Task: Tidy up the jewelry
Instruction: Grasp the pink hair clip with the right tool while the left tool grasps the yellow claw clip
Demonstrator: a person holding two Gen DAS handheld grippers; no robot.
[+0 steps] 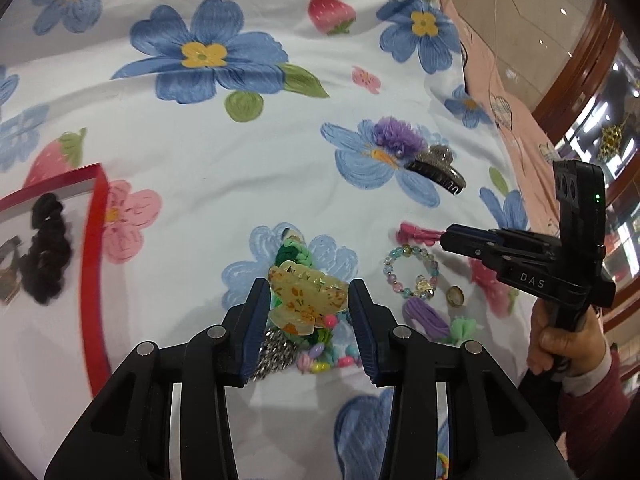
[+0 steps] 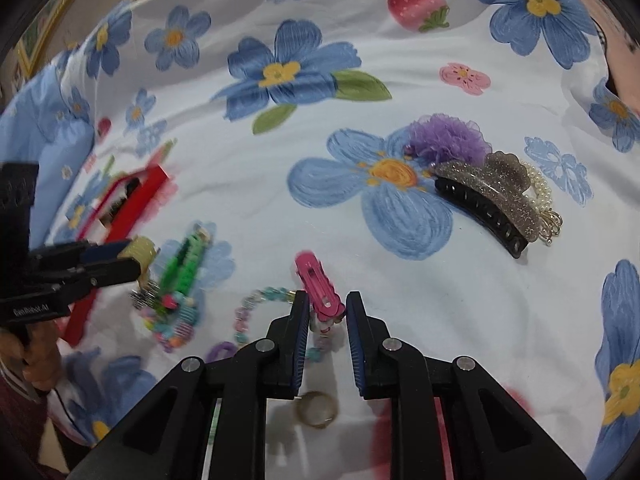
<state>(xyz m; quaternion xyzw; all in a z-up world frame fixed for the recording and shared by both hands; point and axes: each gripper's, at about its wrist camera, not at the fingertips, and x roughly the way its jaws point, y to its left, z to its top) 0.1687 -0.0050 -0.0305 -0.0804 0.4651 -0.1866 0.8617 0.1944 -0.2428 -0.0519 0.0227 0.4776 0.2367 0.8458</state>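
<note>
Sorting hair accessories and trinkets into a red tray (image 1: 94, 240), a person is working two handheld grippers over a flower-print cloth (image 1: 240, 152); most of the job is judged to be remaining. The tray, lying off to the left of the left gripper (image 1: 310, 300), is holding a black scrunchie (image 1: 46, 248) and a small item too cropped to identify. Still lying loose ahead and to the right of the right gripper (image 2: 327, 308) are a glittery grey claw clip (image 2: 492, 196) and a purple tulle scrunchie (image 2: 448, 136). The left jaws are closing on a translucent yellow claw clip (image 1: 306, 300), both pads appearing to touch it, with a green braided piece (image 1: 296, 256) just behind. The right jaws are closing narrowly about a pink snap clip (image 2: 320, 288) and appear to be pinching its near end. A pastel bead bracelet (image 1: 412, 272) is waiting between the two grippers, a small ring (image 2: 316, 408) lying beneath the right jaws.
</note>
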